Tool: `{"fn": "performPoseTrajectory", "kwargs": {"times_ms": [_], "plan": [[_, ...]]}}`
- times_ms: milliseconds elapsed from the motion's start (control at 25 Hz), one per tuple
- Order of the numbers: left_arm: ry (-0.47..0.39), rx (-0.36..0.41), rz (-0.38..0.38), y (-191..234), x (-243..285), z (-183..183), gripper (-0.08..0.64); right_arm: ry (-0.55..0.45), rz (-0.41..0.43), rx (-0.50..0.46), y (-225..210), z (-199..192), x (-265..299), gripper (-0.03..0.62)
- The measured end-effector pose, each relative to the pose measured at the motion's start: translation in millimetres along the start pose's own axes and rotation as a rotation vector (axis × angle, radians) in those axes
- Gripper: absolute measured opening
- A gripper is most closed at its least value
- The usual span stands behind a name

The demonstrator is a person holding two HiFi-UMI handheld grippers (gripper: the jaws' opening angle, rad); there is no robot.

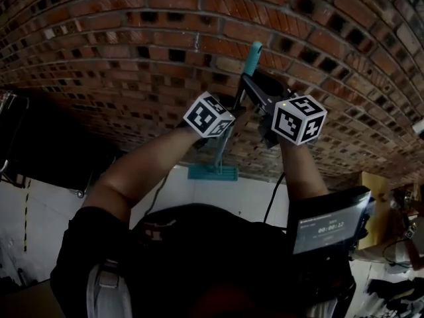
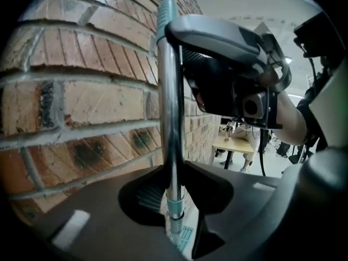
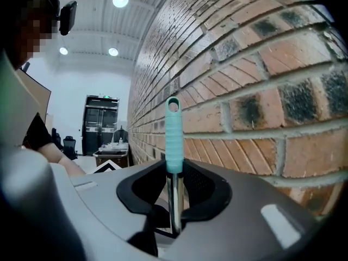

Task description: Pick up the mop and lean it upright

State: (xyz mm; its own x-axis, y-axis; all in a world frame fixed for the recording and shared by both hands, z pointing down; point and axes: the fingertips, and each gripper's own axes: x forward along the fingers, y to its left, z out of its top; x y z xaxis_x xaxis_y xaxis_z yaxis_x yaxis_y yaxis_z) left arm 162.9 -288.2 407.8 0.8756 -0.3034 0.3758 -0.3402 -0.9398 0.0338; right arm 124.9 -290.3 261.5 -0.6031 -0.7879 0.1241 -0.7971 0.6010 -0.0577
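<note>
The left tongs [image 2: 173,186] and the right tongs [image 3: 174,192] are both squeezing the mop [image 1: 212,172] pole, holding it upright beside the brick wall [image 1: 132,38].

Brick wall [image 1: 132,58] ahead, perhaps a table [image 2: 235,143] beyond

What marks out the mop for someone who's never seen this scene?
Start at the red brick wall filling the head view. In front of it is the mop, a thin upright metal pole. Only it has a teal grip on top and a flat teal head below.
</note>
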Motion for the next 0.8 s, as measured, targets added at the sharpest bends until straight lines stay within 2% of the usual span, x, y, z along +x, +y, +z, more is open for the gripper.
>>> {"fn": "performPoseTrajectory", "kwargs": {"times_ms": [800], "plan": [[-0.071,0.085,-0.046,-15,-66,120,0.098,-0.106,0.046,-0.002,22,130,-29,0.112]]}}
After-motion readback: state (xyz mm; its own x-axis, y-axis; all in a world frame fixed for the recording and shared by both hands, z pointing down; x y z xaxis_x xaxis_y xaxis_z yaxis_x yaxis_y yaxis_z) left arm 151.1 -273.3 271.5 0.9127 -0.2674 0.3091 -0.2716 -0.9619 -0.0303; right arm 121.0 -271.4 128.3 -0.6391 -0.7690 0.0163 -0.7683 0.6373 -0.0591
